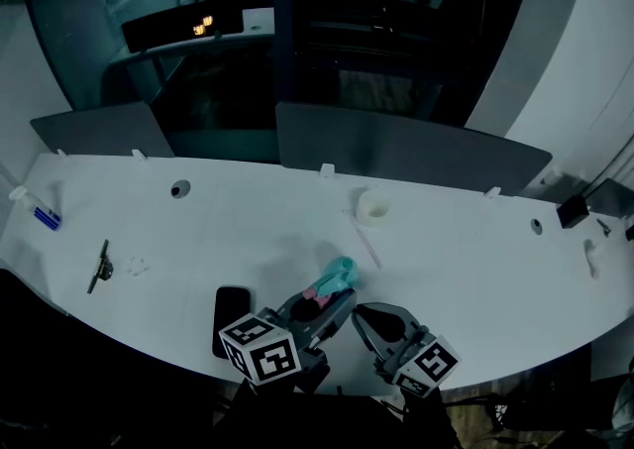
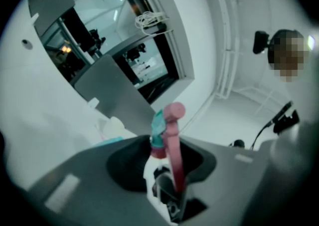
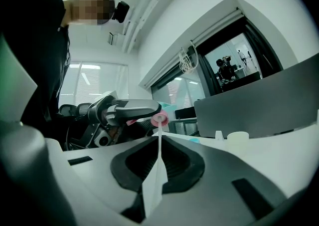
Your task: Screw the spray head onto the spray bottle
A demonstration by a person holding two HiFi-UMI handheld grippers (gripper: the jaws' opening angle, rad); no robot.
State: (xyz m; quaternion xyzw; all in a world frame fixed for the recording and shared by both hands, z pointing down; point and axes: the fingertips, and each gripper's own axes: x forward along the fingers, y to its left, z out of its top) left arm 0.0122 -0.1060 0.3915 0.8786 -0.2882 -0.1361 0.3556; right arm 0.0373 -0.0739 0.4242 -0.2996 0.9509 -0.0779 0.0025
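In the head view your left hand-held gripper [image 1: 322,300] holds the pink and teal spray head [image 1: 337,279] just above the near edge of the surface [image 1: 248,229]. Its long axis runs from the jaws up and to the right, teal end leading. The right hand-held gripper [image 1: 365,316] sits just beside it, jaws together. The white container [image 1: 373,207], the only likely bottle I can see, stands apart farther back with nothing holding it. If you bring the head to it like that, it will probably spin or tip rather than take the thread. A black phone [image 1: 231,318] lies close under your left wrist and could get knocked. In the left gripper view the jaws are narrow and clamped on the head's slim pink stem [image 2: 172,140], which rises away from you with a round pink end on top and the teal part to its left. A grip that thin lets the head pivot once you start to twist, and a tilted head risks a crossed thread. In the right gripper view your right jaws [image 3: 158,160] are closed, with a thin white sliver along their seam. I cannot tell whether it is a tube or just the pads. Beyond them the head's round pink end [image 3: 159,117] faces this camera, and the container [image 3: 238,137] stands off to the right, so you must open this gripper before it can steady anything.
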